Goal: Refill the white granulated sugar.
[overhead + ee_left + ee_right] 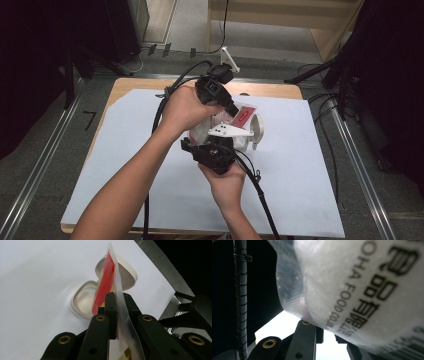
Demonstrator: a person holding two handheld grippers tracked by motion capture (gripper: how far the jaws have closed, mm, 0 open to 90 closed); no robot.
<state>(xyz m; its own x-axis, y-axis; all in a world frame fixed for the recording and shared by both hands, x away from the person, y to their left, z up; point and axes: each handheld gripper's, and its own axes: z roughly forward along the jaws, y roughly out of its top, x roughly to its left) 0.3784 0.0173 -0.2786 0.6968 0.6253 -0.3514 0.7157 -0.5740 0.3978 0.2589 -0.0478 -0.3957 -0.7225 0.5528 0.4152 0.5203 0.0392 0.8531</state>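
From my remote station, 3 cameras cover the bench. The high view looks forward and down from above the person's side, taking in the whole white-covered table [150, 195] and the floor beyond it. The left gripper view rides low behind its own black jaws, looking along them and down across the white surface, very near a red-printed packet [106, 282] and an open cream case [85, 300] lying just beyond it. The right gripper view sits almost against the packet's [362, 290] pale printed face, blurred by closeness. All 3 share that packet [243, 116]; the high and left gripper views also share the case [257, 127].
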